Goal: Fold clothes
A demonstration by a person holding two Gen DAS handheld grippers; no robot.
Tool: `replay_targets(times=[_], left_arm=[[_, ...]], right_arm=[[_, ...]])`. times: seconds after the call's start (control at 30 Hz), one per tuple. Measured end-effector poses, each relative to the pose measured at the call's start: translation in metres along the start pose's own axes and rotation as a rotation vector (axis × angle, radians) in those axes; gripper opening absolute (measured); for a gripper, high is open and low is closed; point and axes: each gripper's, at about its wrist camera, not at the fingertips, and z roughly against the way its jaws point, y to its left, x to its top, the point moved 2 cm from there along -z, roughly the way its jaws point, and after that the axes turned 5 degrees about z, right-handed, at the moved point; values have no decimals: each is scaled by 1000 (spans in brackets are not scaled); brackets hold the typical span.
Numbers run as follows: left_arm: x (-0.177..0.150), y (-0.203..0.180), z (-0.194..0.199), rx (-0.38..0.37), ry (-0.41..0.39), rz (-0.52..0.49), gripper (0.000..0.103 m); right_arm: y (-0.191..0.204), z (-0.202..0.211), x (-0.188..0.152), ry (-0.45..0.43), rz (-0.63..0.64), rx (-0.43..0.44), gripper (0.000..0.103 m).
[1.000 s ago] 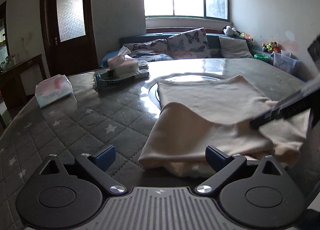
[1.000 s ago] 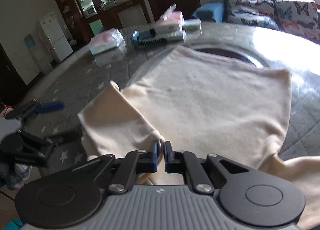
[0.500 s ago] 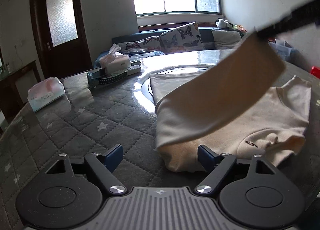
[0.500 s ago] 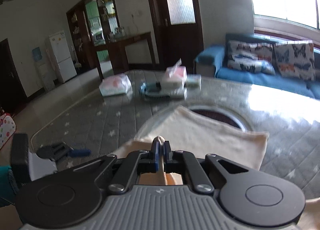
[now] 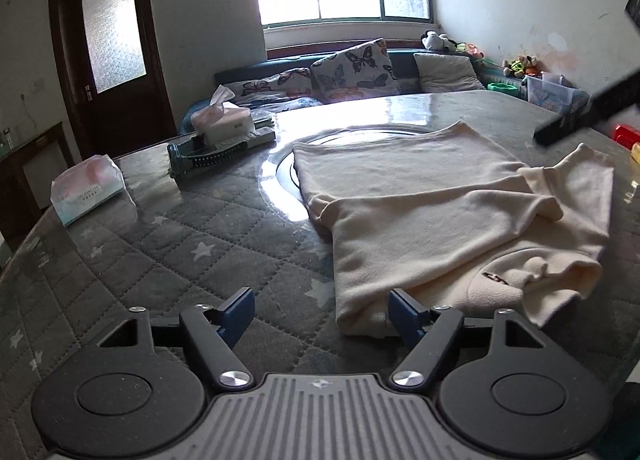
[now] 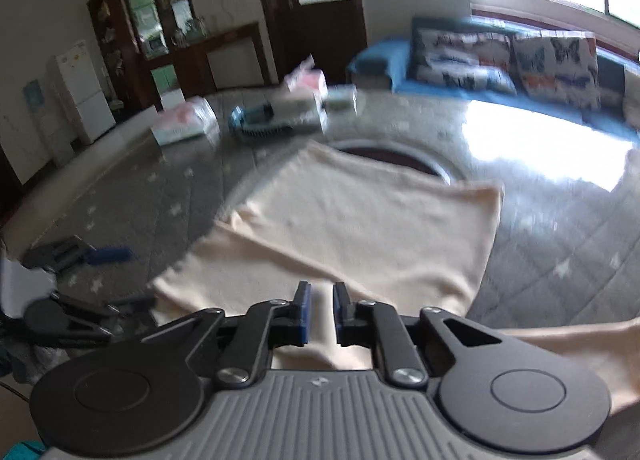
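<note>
My cream sweater (image 5: 420, 215) lies flat on the gray surface (image 5: 168, 252), partly over the round glass plate in the middle. One sleeve (image 5: 448, 219) is folded across the body, and the collar end is bunched up on the right.

My left tongs (image 5: 322, 314) are spread wide and hold nothing. The near edge of the sweater sits right by their right finger, but I cannot tell if it touches. My right tongs (image 6: 321, 314) are just opening. There is a small gap between the blue pads, and nothing is pinched in it; the cloth lies below them.

I think this sweater is soft, floppy and light. It looks fuzzy, so it should not slip out of the pads. It will sag and fold wherever I am not holding it. It will not break.

I would grab it at the edges or corners, one in each tongs, so it stays flat. A pinch in the middle would only make a lump.
</note>
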Motion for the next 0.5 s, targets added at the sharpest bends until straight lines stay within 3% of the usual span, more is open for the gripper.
replay_targets(times=[0.07,0.23,0.37,0.5], left_arm=[[3,1,4,-8,-7,1,82],[17,5,8,5,-32,16,87],[29,0,3,-7,-50,13,88],[35,-19,-7,-61,-57,-6,86]], right_arm=[[-3,-10,-8,26,-5,-1,21],[-5,-21,-29,56,-12,-6,22],[-16,-15,-29,23,-48,-11,23],[-34,-22,-22,17,-67,-36,23]])
